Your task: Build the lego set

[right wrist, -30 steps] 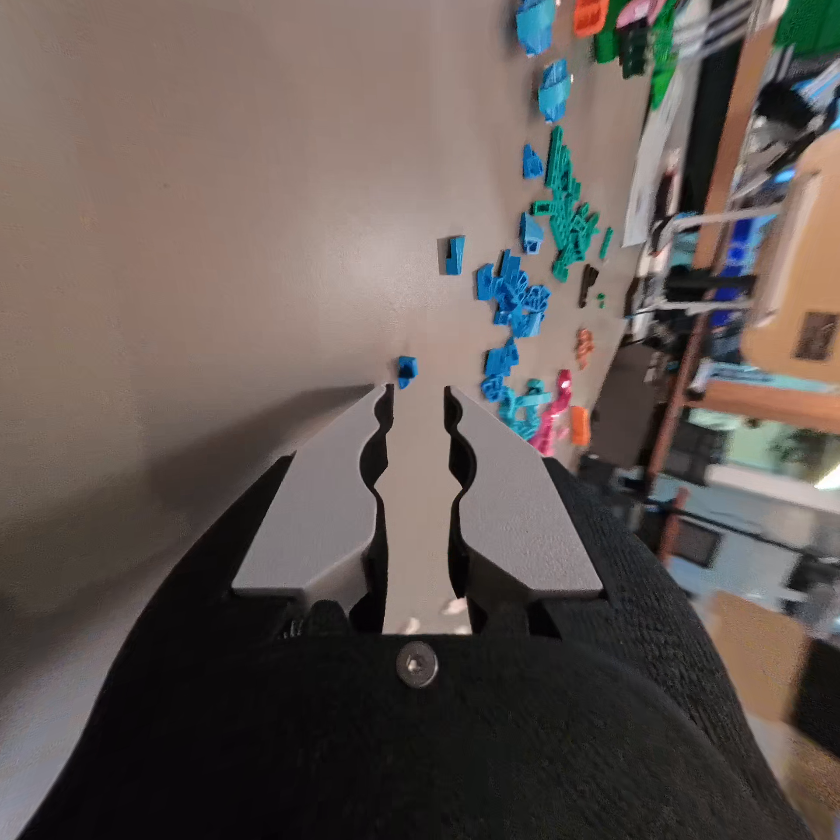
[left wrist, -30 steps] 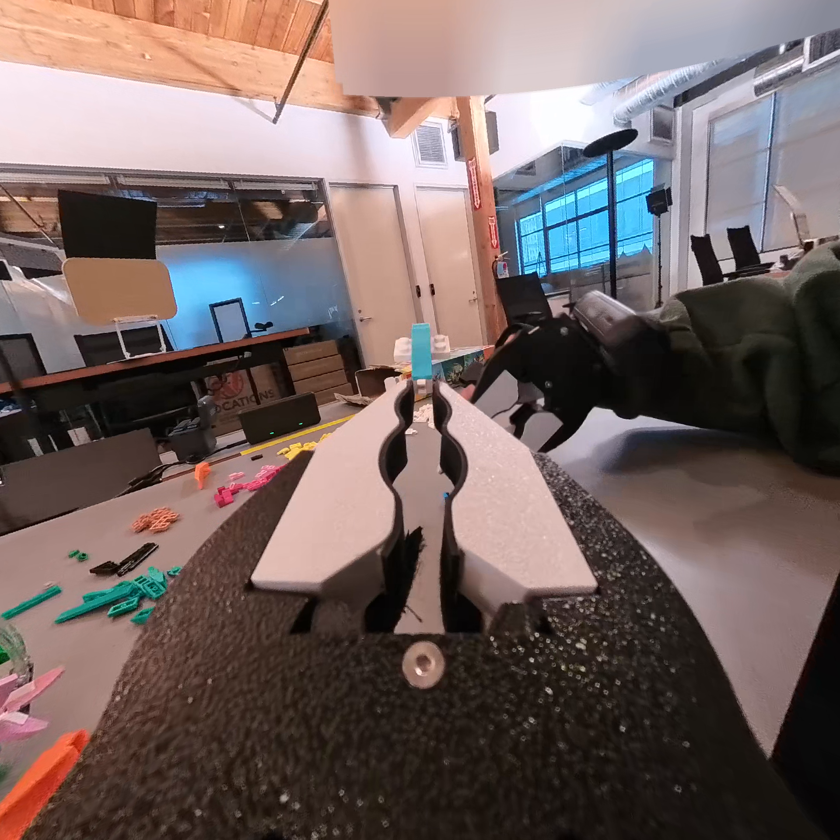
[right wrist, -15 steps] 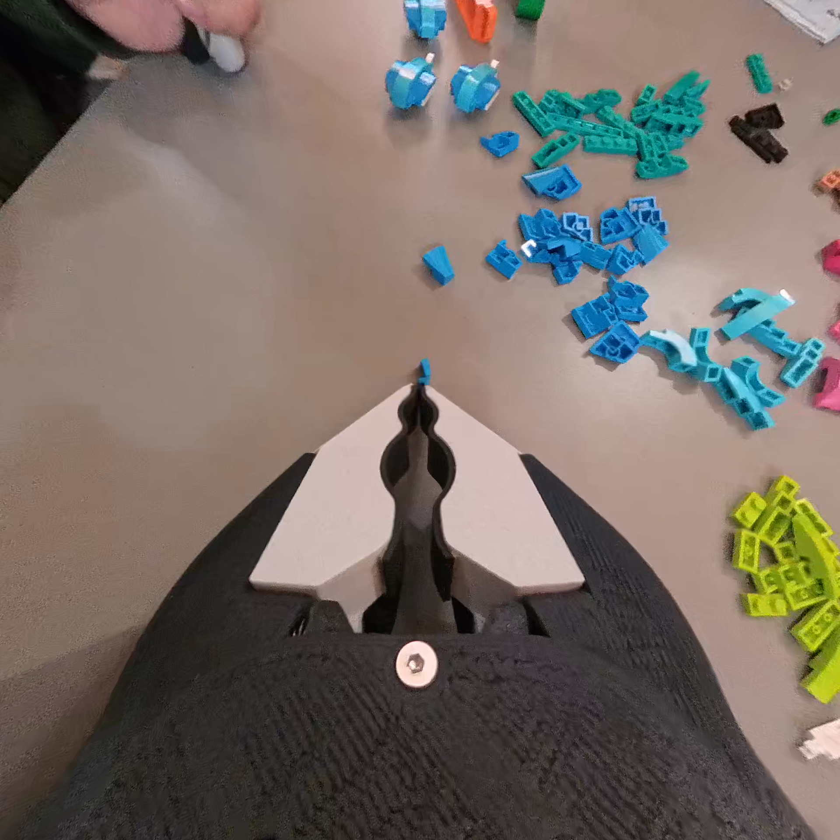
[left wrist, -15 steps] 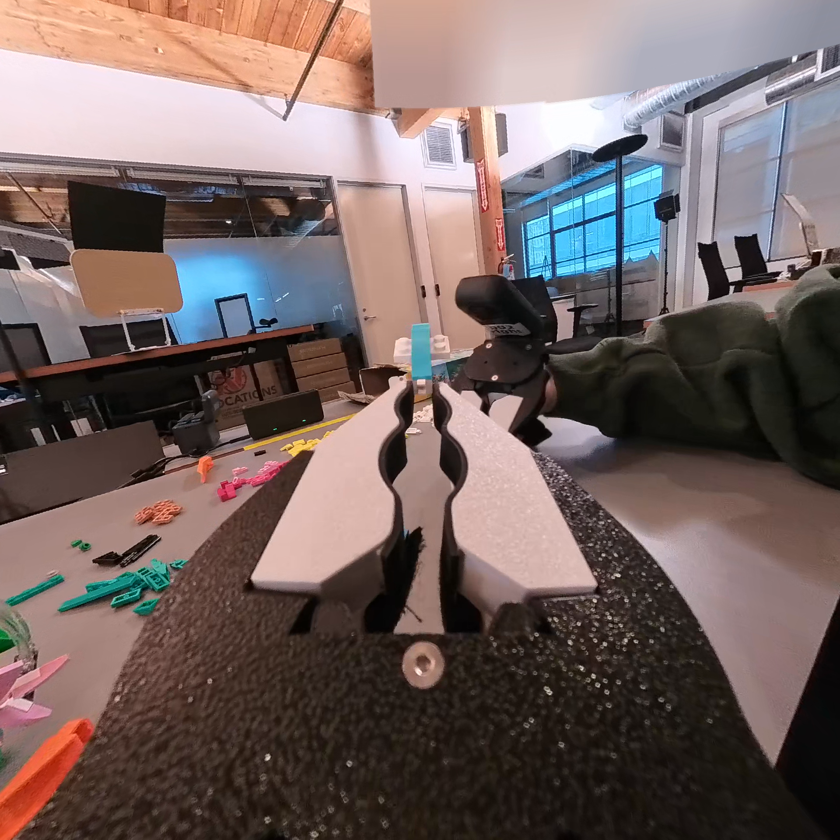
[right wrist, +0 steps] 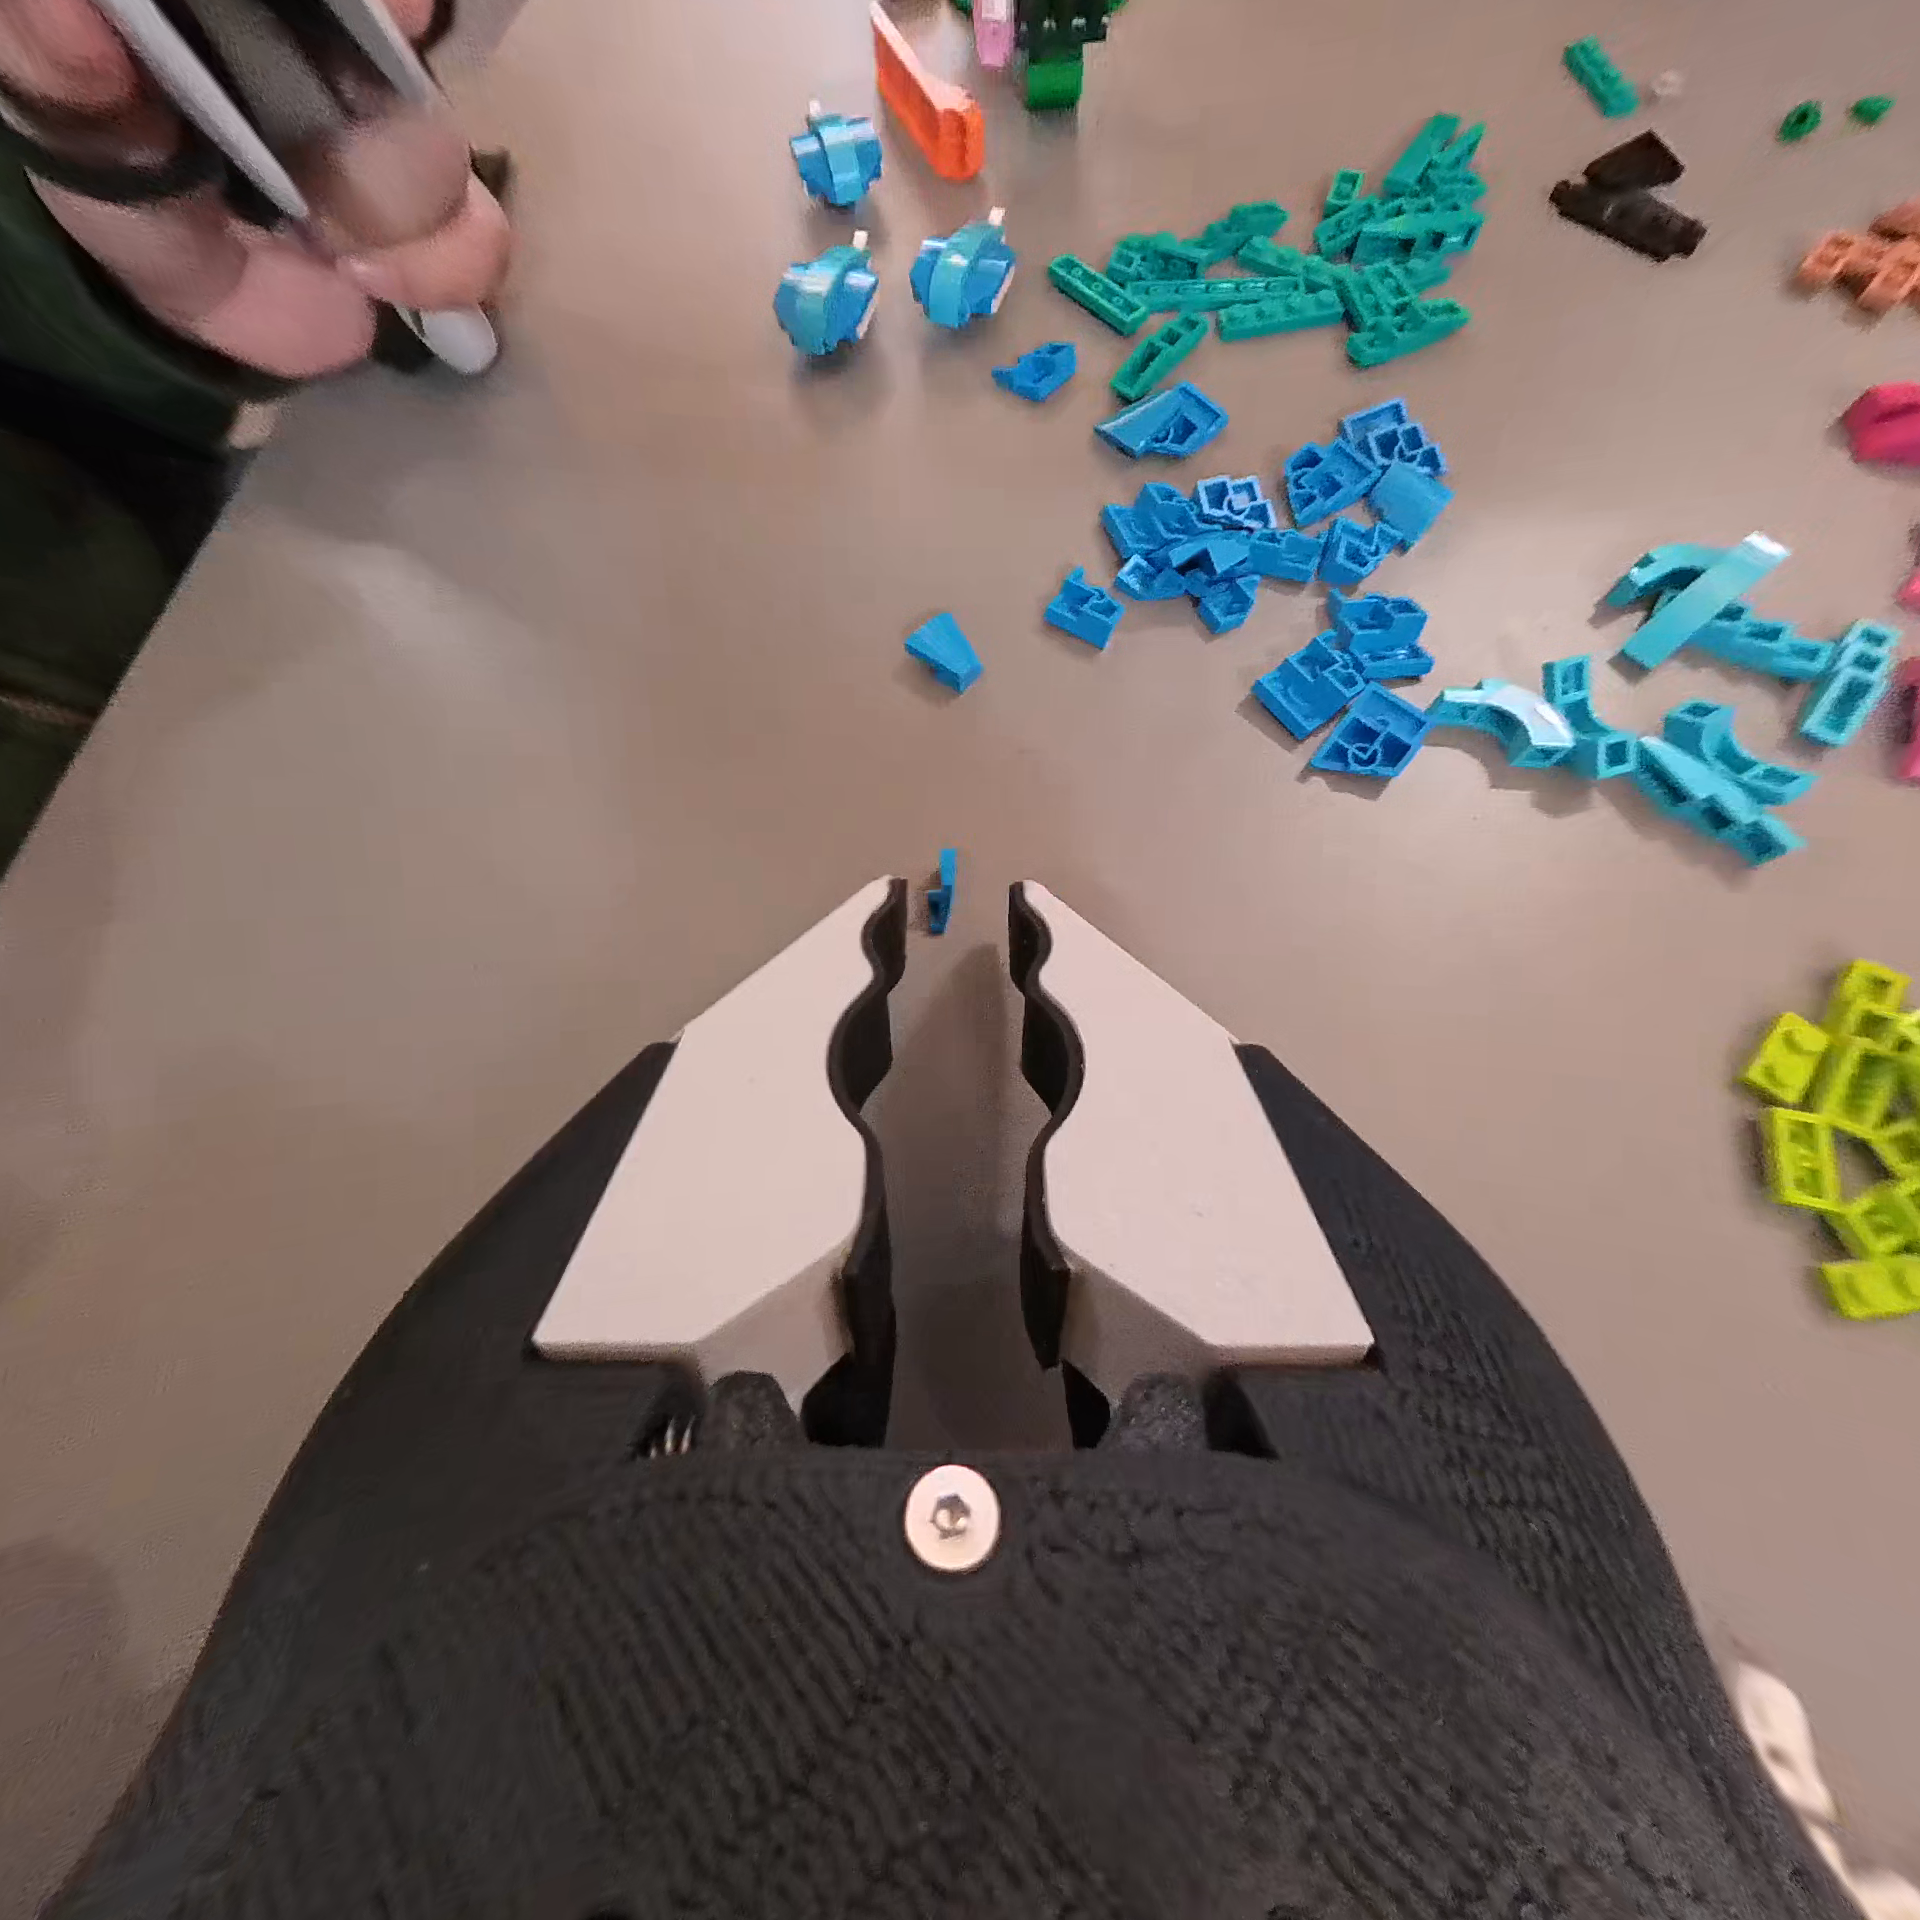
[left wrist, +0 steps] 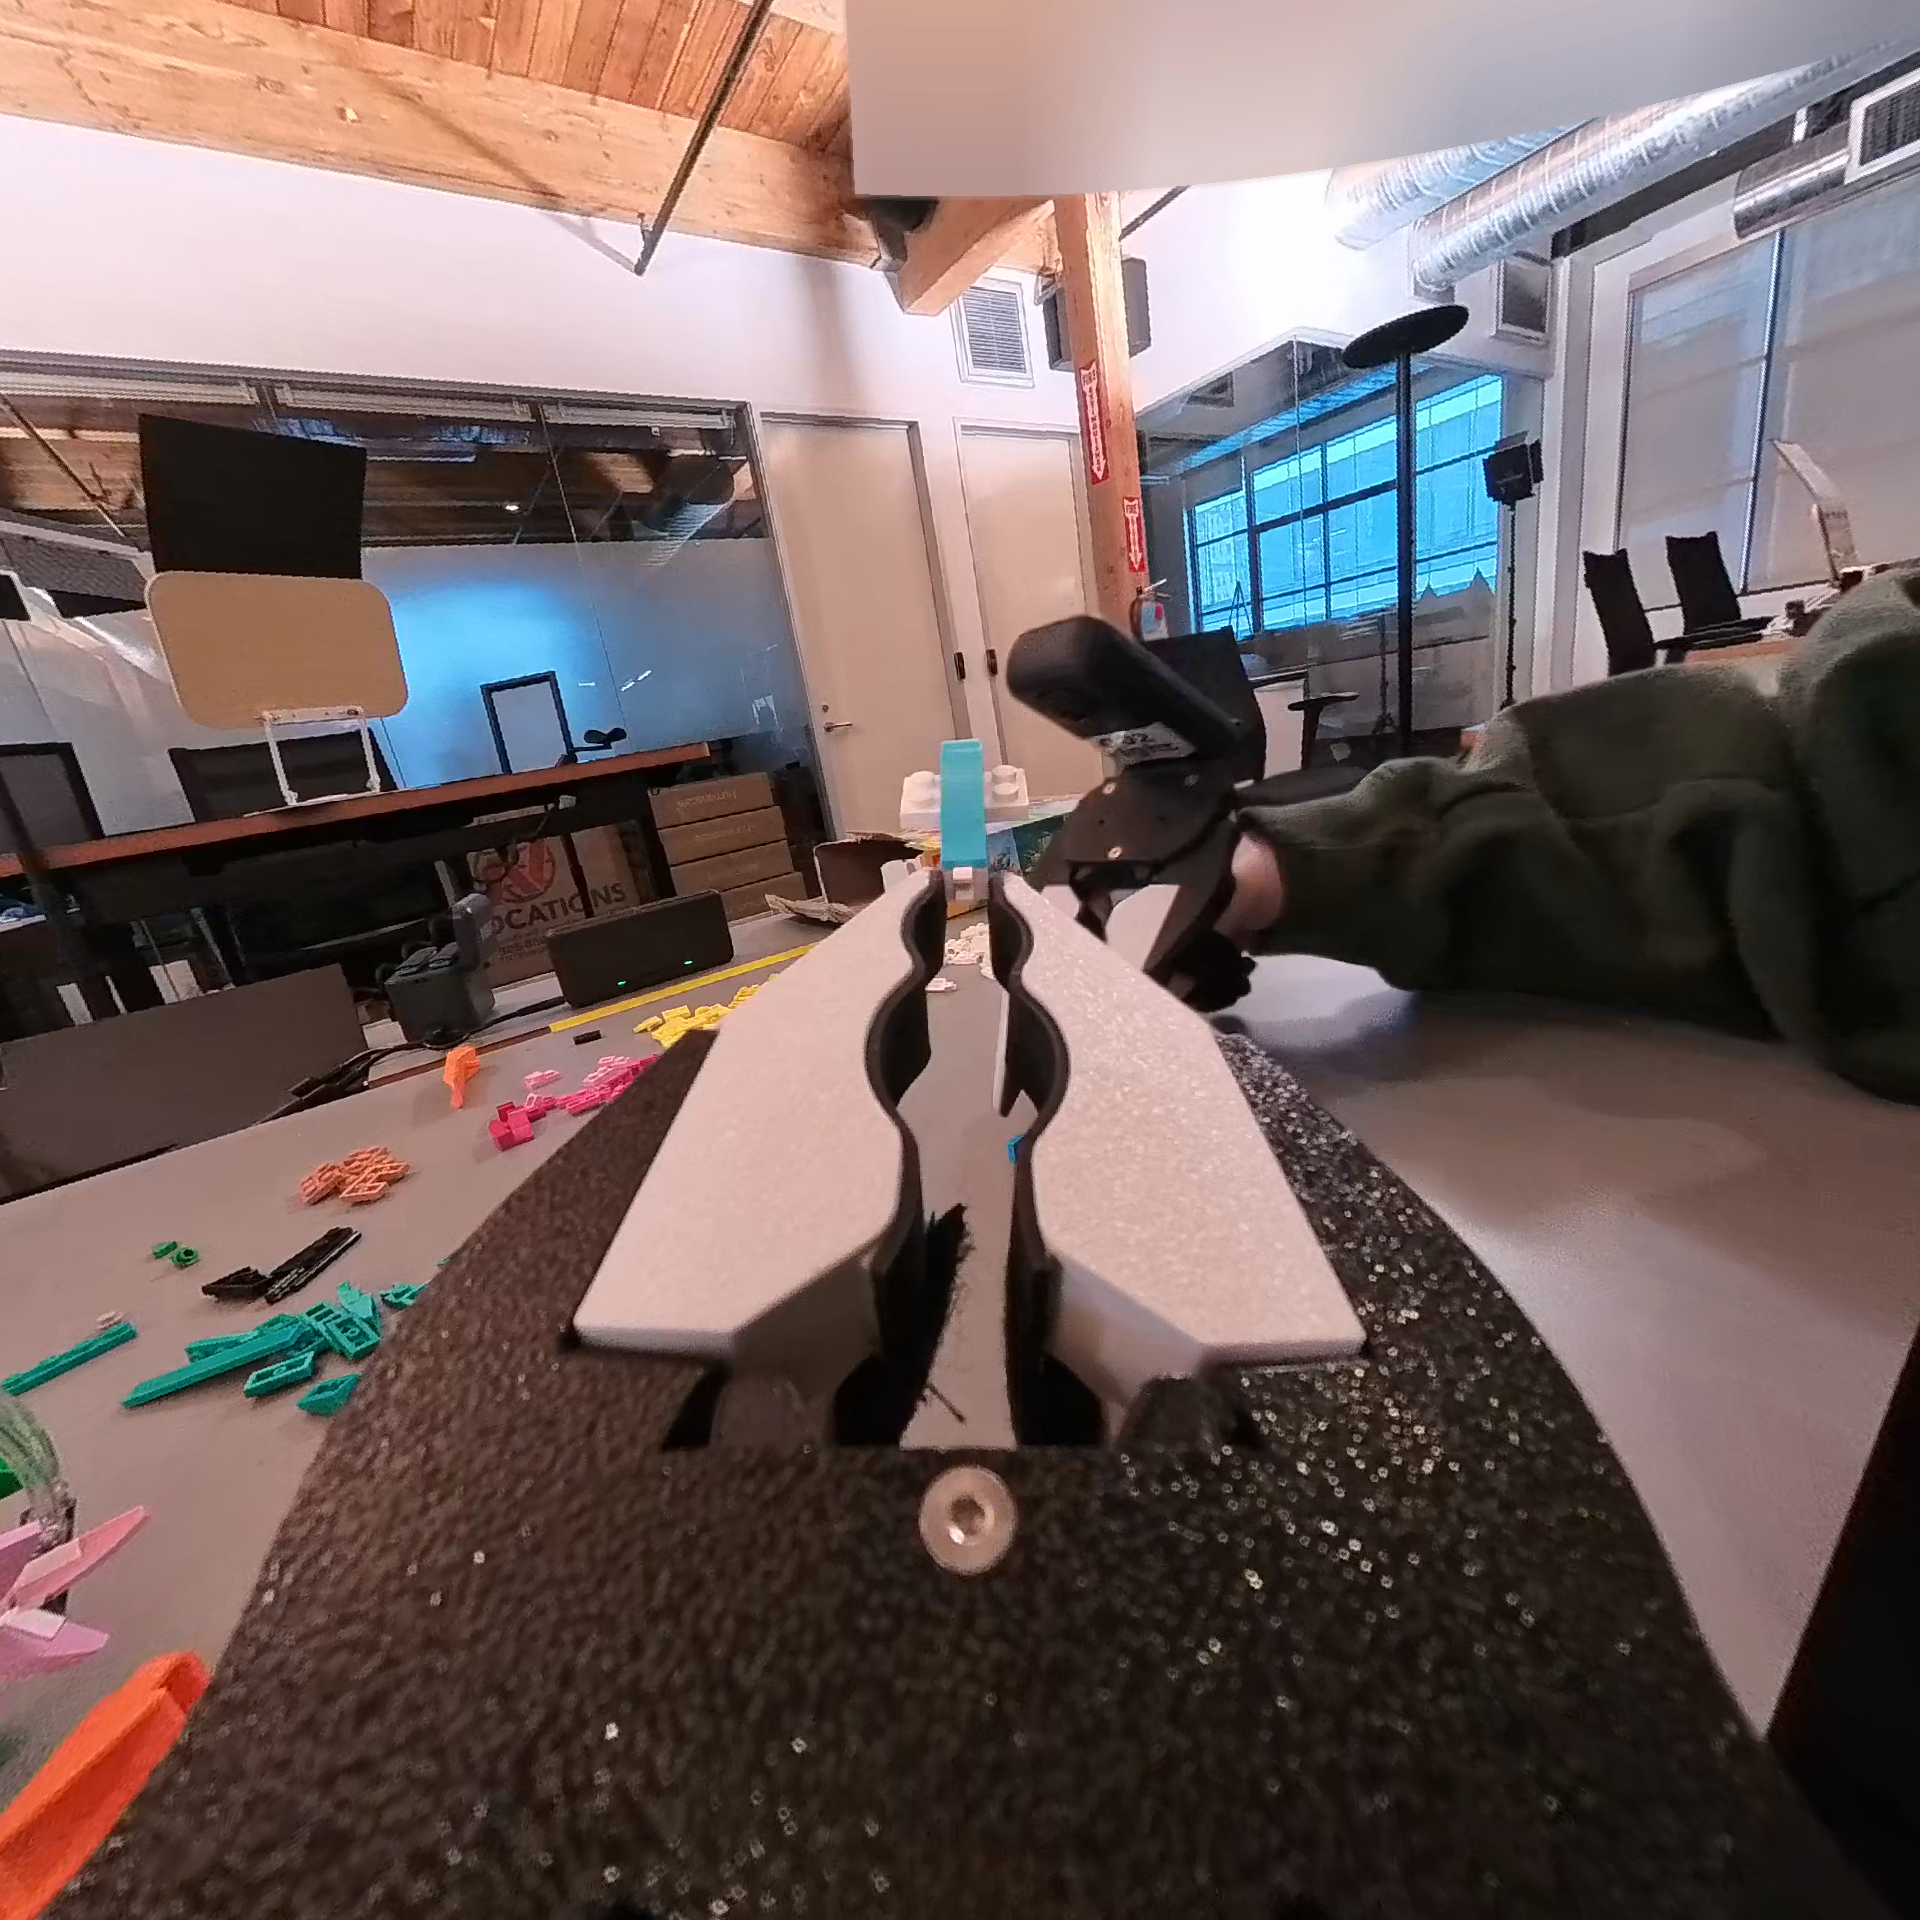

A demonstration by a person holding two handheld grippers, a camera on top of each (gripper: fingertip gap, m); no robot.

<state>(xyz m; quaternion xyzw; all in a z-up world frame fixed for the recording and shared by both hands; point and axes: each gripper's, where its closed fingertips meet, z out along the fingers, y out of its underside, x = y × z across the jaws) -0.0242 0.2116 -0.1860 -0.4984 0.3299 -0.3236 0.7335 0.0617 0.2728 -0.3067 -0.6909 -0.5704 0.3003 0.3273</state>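
Note:
My left gripper (left wrist: 966, 883) is shut on a light teal lego piece with a white base (left wrist: 961, 810), which stands upright out of its tips above the grey table (left wrist: 1558, 1195). My right gripper (right wrist: 956, 886) is open by a narrow gap and points down at the table. A tiny blue lego piece (right wrist: 942, 883) sits in that gap, close to the left fingertip (right wrist: 883, 904). I cannot tell if it touches the finger. The right gripper also shows in the left wrist view (left wrist: 1143, 862), on a green-sleeved arm (left wrist: 1610, 852).
Sorted lego heaps lie ahead and right of the right gripper: blue (right wrist: 1268, 540), dark teal (right wrist: 1299, 281), light teal (right wrist: 1714, 707), lime (right wrist: 1849, 1143). Three small blue assemblies (right wrist: 831, 301) and an orange piece (right wrist: 925, 104) lie farther off. The table edge (right wrist: 135, 665) runs at the left. Some 15 cm of space lies between my two pairs of fingers.
The right gripper swung from sideways to looking down at the table, shut on the tiny blue piece, then opened again. The left gripper kept its hold and barely moved.

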